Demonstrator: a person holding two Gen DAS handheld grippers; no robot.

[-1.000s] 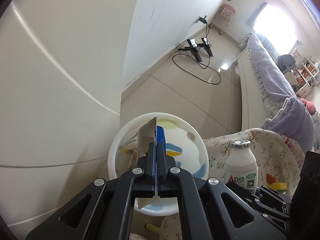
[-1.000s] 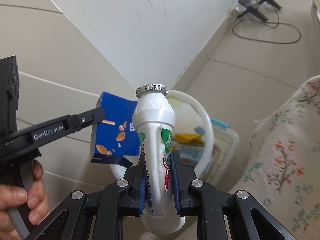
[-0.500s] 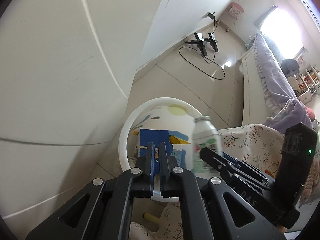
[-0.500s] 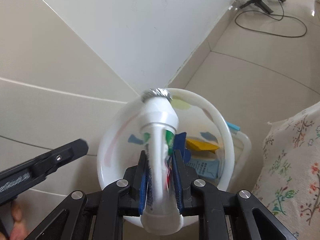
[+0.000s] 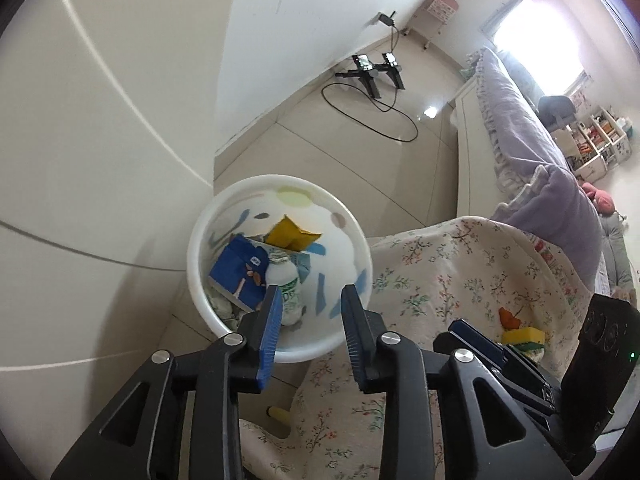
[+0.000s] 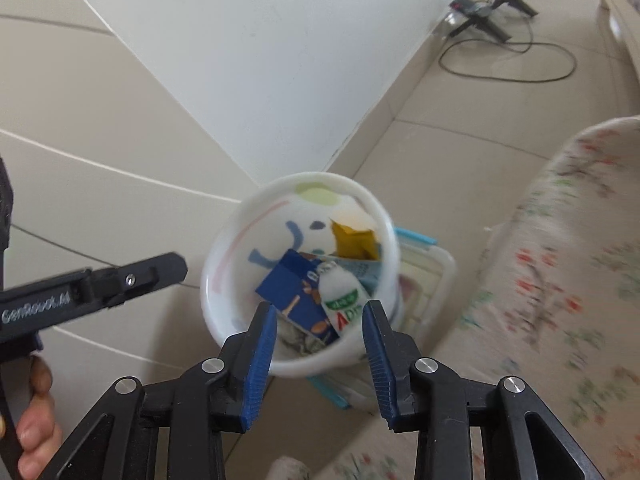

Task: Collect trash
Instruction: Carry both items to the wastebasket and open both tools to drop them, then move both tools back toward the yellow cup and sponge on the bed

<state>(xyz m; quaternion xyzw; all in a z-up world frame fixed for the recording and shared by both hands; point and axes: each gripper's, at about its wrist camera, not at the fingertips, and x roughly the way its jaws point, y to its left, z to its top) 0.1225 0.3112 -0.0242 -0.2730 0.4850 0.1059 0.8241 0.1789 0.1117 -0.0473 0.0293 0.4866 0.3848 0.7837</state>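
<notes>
Glossy white plastic bin (image 5: 200,248); matt floral cloth (image 5: 460,272); glossy floor tiles (image 5: 360,152).

Home bedroom (lavender-quilted bed (image 5: 532,152))

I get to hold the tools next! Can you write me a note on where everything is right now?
Left tool: open, empty, jaws just opened.
Right tool: open, empty, jaws just opened.
Both hang over the white bin.
In the bin: blue carton, white bottle, yellow wrapper.
Done: carton and bottle dropped in.
Left: maybe the yellow sponge on the floral cloth, if it is trash.
</notes>
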